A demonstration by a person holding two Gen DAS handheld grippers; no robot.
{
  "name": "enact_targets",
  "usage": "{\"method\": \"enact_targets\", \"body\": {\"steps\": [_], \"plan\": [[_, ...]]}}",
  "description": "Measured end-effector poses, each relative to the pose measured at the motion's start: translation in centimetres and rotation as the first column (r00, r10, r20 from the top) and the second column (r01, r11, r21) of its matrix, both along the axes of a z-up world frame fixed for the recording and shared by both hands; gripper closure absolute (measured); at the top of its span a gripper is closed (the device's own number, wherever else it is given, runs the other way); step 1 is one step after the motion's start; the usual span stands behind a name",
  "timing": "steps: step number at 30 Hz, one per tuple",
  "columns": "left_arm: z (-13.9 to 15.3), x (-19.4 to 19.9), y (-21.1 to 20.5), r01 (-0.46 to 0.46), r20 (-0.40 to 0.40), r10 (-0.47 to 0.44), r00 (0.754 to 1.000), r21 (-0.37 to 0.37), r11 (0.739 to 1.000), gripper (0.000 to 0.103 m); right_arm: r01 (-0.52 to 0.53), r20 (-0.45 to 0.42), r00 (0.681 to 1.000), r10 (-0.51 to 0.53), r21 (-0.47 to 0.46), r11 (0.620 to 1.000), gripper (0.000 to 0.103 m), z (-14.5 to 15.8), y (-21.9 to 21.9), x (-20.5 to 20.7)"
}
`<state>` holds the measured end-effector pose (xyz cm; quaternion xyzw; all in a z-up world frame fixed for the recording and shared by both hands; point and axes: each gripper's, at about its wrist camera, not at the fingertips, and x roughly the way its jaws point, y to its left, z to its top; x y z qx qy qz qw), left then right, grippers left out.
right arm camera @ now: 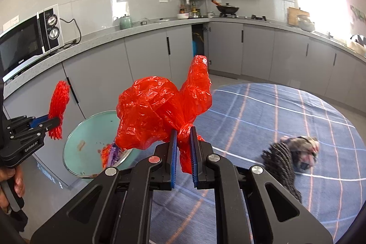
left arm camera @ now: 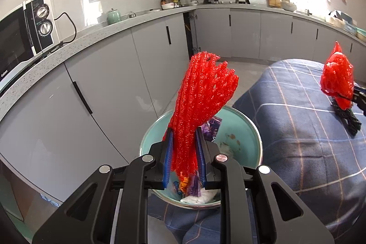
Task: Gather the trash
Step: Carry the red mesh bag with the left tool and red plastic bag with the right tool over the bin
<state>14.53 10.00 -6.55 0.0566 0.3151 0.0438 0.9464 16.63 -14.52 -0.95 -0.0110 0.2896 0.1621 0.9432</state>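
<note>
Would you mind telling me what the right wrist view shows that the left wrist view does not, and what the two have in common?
Only the right wrist view shows the crumpled patterned wrapper beside the black foam net on the tablecloth, and the hand carrying the left gripper. Only the left wrist view shows the white wad and purple wrappers low in the teal bowl. Both show that bowl, the red foam net clamped by the left gripper, and the knotted red plastic bag clamped by the right gripper.

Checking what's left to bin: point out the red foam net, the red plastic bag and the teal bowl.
red foam net (left arm camera: 201, 102), left wrist view, middle of the mesh.
red plastic bag (right arm camera: 151, 113), right wrist view, crumpled body.
teal bowl (left arm camera: 242, 129), left wrist view, bare inner wall.
</note>
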Motion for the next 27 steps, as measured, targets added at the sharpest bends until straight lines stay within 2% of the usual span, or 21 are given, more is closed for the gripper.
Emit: {"method": "enact_targets", "body": {"steps": [14, 27], "plan": [[0.8, 0.2, 2.5, -0.073, 0.026, 0.073, 0.997, -0.014, 0.997, 0.084, -0.078, 0.007, 0.997, 0.079, -0.021, 0.997, 0.092, 0.0, 4.2, 1.3], [1.0, 0.2, 3.7, -0.101, 0.032, 0.102, 0.994, -0.034, 0.994, 0.084, -0.138, 0.004, 0.99, 0.138, -0.034, 0.99, 0.092, -0.1, 7.0, 1.9]]}}
